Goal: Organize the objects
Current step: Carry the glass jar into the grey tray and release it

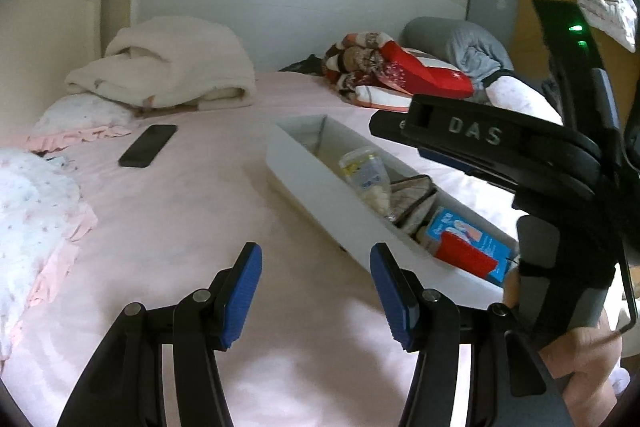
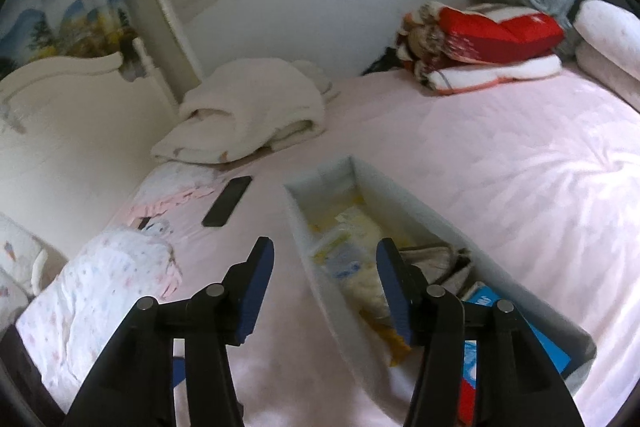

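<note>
A long pale grey box point(image 1: 316, 187) lies on the pink bed sheet, holding a clear plastic bottle point(image 1: 366, 175), a grey zip pouch point(image 1: 416, 199) and a blue carton point(image 1: 468, 231) with a red item on it. A black phone point(image 1: 148, 145) lies flat on the sheet left of the box. My left gripper point(image 1: 316, 291) is open and empty, above bare sheet beside the box's near left wall. My right gripper point(image 2: 324, 291) is also open with nothing gripped; its jaws straddle the left wall of the box point(image 2: 460, 231), the right finger over the contents. The phone point(image 2: 227, 201) lies ahead to the left.
A folded cream blanket point(image 1: 172, 67) and a red patterned blanket point(image 1: 384, 67) lie at the far side by the wardrobe. Floral pillows point(image 1: 32, 211) edge the left. The right gripper's black housing point(image 1: 500, 147) and a person's hand point(image 1: 580, 367) fill the left wrist view's right side.
</note>
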The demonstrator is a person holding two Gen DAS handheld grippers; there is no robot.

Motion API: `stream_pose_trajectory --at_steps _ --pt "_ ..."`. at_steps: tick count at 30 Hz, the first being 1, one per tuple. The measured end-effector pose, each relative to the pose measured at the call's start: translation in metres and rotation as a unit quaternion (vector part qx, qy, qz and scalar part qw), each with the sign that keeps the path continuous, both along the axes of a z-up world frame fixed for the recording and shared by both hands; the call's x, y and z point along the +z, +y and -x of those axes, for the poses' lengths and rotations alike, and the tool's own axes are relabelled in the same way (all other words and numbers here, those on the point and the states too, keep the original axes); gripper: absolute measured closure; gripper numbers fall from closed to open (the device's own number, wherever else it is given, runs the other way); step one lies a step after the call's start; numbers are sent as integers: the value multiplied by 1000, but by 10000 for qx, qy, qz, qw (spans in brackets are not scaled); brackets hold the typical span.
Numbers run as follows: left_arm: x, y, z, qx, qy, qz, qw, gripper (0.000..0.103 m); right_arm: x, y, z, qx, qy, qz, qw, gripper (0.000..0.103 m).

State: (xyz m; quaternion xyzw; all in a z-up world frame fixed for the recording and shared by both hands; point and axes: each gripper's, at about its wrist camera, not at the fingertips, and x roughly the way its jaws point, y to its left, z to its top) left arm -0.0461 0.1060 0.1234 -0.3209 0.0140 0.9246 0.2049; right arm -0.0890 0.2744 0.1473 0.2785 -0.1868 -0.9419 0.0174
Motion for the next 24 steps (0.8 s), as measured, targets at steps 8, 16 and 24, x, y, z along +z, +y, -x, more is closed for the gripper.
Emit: stream_pose_trajectory --at_steps 8,16,24 --pt "26 -34 -31 574 241 -390 9973 1 35 -33 -56 336 1374 -225 9897 1" --pt "4 -30 -13 805 -140 194 9965 10 1 -82 -41 148 457 -1979 9791 17" --pt "0 -34 -8 736 -235 108 9970 10 -9 -60 -29 22 110 -1575 9874 17"
